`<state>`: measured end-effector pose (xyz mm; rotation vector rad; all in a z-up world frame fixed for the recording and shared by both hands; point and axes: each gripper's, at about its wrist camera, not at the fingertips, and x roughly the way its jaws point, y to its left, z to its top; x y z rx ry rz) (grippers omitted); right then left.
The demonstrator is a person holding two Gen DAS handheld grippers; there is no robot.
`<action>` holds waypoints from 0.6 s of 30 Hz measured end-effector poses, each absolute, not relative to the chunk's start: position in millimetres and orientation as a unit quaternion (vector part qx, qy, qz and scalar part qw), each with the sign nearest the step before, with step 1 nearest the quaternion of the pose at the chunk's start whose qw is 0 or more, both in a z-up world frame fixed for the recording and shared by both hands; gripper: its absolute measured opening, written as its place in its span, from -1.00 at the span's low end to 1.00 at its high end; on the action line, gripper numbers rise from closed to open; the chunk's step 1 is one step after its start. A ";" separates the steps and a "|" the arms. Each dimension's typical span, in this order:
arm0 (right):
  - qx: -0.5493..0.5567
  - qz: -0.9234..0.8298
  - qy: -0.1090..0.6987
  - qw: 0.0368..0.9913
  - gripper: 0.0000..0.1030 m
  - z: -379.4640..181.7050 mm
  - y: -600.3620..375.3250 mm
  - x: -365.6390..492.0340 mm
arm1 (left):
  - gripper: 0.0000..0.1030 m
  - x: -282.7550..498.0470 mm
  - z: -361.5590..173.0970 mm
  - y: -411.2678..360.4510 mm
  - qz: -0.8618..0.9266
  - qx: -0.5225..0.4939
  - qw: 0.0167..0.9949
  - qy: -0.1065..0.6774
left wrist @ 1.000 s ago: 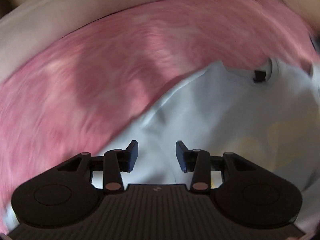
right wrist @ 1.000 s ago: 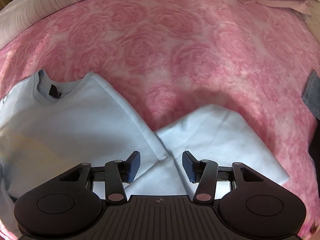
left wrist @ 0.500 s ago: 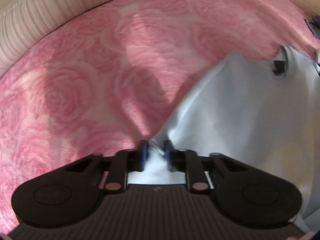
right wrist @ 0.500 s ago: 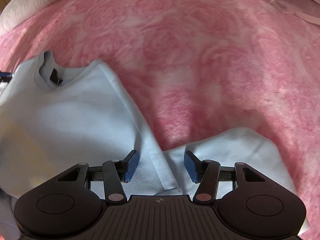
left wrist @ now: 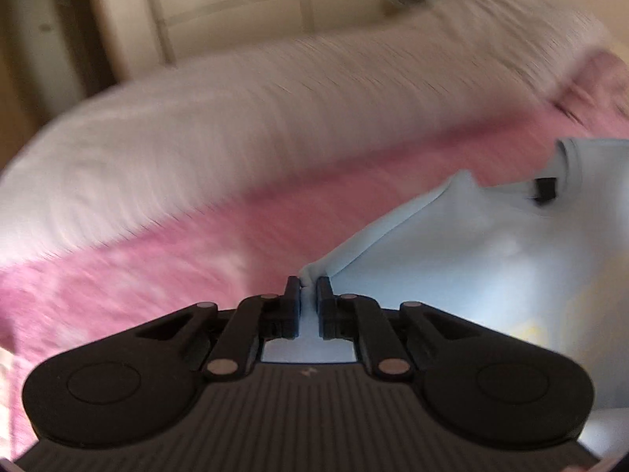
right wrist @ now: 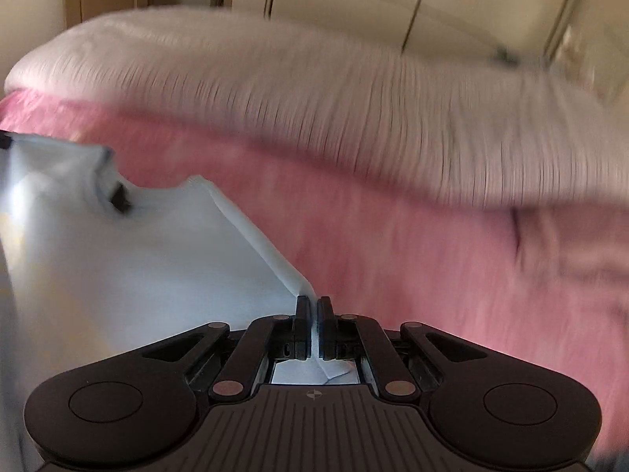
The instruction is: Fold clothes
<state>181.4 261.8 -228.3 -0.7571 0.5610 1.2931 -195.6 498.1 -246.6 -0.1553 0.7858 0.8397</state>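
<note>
A light blue sweatshirt with a black neck label hangs lifted over the pink bed cover. My left gripper pinches its left shoulder edge; the fabric is bunched between the pads while the jaws ease slightly open. In the right wrist view the same sweatshirt spreads to the left, its label near the collar. My right gripper is shut on the right shoulder edge, a thin fold of cloth between its pads. A faint yellow print shows low on the front.
A pink rose-patterned blanket covers the bed under the garment. Behind it lies white ribbed bedding. Cream wardrobe doors stand beyond the bed. A pinkish cloth lies at the far right.
Both grippers closed on the sweatshirt's shoulder edges, the left first, then the right. Both have risen and tipped up, lifting the garment off the blanket, so bedding and wardrobe now show.
</note>
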 end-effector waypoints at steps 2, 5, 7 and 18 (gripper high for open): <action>-0.323 0.571 0.249 0.713 -0.96 -223.7 297.8 184.7 | -0.62 -189.3 -238.8 516.5 0.424 -0.070 0.824 0.370; -0.286 0.552 0.286 0.729 -0.67 -222.0 334.4 192.0 | -0.52 -188.6 -235.3 518.5 0.450 -0.080 0.811 0.365; -0.248 0.551 0.319 0.731 -0.40 -222.2 329.6 194.0 | -0.44 -195.9 -241.7 505.9 0.443 -0.106 0.807 0.376; -0.138 0.436 0.640 0.617 -0.24 -325.3 105.7 156.5 | -0.43 -301.1 -340.5 322.7 0.351 -0.513 0.673 0.400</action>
